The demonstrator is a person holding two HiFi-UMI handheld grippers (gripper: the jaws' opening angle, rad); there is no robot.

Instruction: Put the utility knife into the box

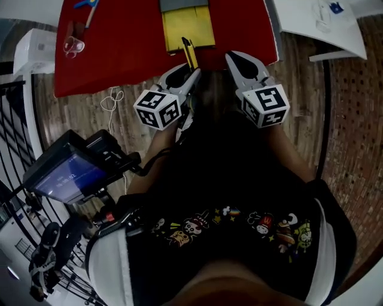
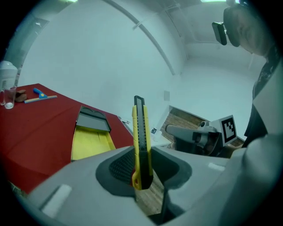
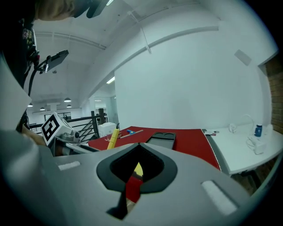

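Observation:
The utility knife (image 1: 190, 54), yellow with a black slider, stands upright in my left gripper (image 1: 192, 73), which is shut on its lower end. In the left gripper view the knife (image 2: 140, 137) rises from between the jaws. The open yellow box (image 1: 188, 27) with its grey lid (image 1: 184, 5) lies on the red tabletop (image 1: 125, 54) just beyond the knife tip. It shows again as the box (image 2: 90, 142) at the left of the left gripper view. My right gripper (image 1: 234, 58) hovers beside the left one at the table's near edge, shut and empty.
A clear glass (image 1: 73, 45) and a blue tool (image 1: 87, 5) lie at the red table's far left. A white table (image 1: 323, 21) adjoins on the right. A monitor rig (image 1: 72, 170) and a railing stand at my left, with a white cord (image 1: 111, 101) on the wooden floor.

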